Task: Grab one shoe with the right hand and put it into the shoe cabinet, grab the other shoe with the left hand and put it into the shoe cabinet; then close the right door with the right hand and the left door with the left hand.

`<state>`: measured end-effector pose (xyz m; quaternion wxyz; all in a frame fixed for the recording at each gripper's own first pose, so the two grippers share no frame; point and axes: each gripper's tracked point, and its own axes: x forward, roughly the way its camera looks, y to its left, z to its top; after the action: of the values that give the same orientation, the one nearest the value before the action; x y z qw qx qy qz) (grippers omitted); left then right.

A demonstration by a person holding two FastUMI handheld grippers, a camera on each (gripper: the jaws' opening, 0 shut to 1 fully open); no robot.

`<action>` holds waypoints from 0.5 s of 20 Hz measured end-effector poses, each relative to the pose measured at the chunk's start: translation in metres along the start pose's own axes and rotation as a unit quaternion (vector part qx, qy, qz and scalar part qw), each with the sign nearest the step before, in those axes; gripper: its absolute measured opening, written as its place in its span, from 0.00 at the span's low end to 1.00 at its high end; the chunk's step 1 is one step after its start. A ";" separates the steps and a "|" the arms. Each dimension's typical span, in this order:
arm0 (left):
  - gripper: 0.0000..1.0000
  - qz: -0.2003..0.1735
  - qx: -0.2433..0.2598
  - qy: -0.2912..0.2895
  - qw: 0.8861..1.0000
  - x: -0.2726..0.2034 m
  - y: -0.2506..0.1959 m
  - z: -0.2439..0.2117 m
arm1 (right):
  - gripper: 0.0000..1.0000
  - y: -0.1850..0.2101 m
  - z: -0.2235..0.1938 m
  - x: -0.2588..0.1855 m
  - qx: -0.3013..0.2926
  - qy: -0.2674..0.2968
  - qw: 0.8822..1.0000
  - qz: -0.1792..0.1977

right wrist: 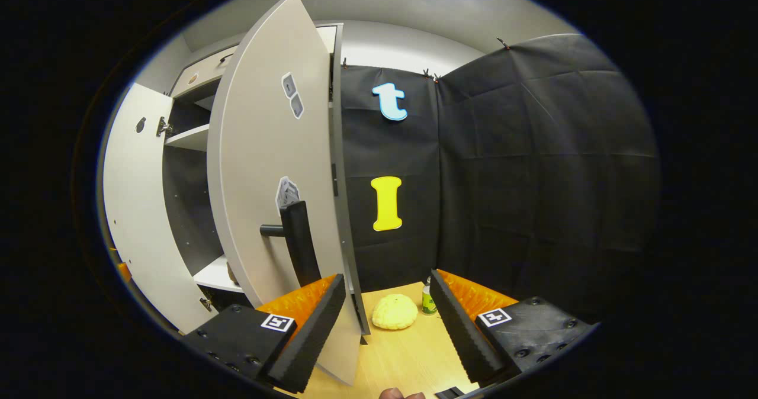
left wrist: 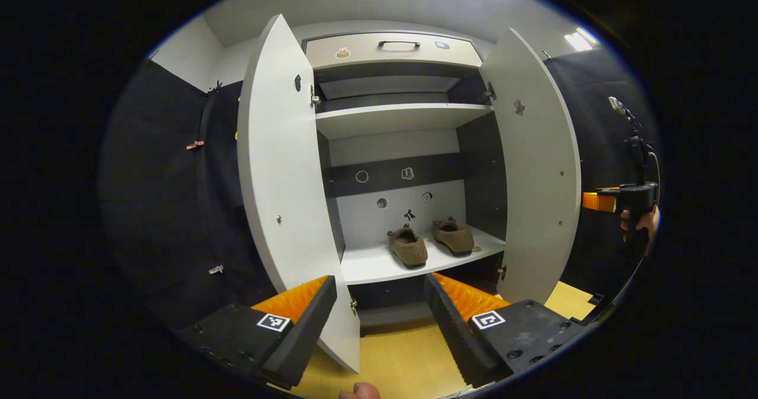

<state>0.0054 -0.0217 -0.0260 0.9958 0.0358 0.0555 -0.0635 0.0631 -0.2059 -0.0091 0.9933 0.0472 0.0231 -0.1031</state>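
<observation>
Each gripper, left point(left wrist: 379, 322) and right point(right wrist: 385, 322), has two wedge-shaped jaws with ribbed inner faces. Their matte black bodies carry small screws and a square black-and-white marker tile each. A hand point(left wrist: 639, 224) grips a black handle with a cable.

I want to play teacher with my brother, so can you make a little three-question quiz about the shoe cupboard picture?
1. True or false: both shoes already sit on a shelf inside the shoe cabinet.
2. Pick one. The cabinet's two doors are: A) both open, B) both closed, C) one open, one closed.
3. Fill in: in the right gripper view, the right tool is open, with the right door and its dark ____ just ahead.

Key:
1. True, side by side on the lower shelf.
2. A: the left door and right door both stand open.
3. Handle.
</observation>
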 end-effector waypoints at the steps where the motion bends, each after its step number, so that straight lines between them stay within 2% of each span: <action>1: 0.95 -0.001 0.001 0.003 1.000 -0.003 0.004 -0.003 | 0.97 0.008 -0.001 -0.001 -0.001 -0.001 1.000 0.004; 4: 0.95 0.004 -0.007 0.009 1.000 -0.009 0.020 -0.010 | 0.97 0.036 -0.006 -0.001 0.006 0.004 1.000 0.022; 10: 0.95 0.017 -0.012 0.009 1.000 -0.026 0.044 -0.011 | 0.98 0.116 -0.018 -0.004 0.013 0.018 0.996 0.090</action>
<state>-0.0153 0.0256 -0.0313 0.9965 0.0255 0.0648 -0.0453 0.0827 -0.0906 -0.0164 0.9972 0.0641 0.0358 -0.0129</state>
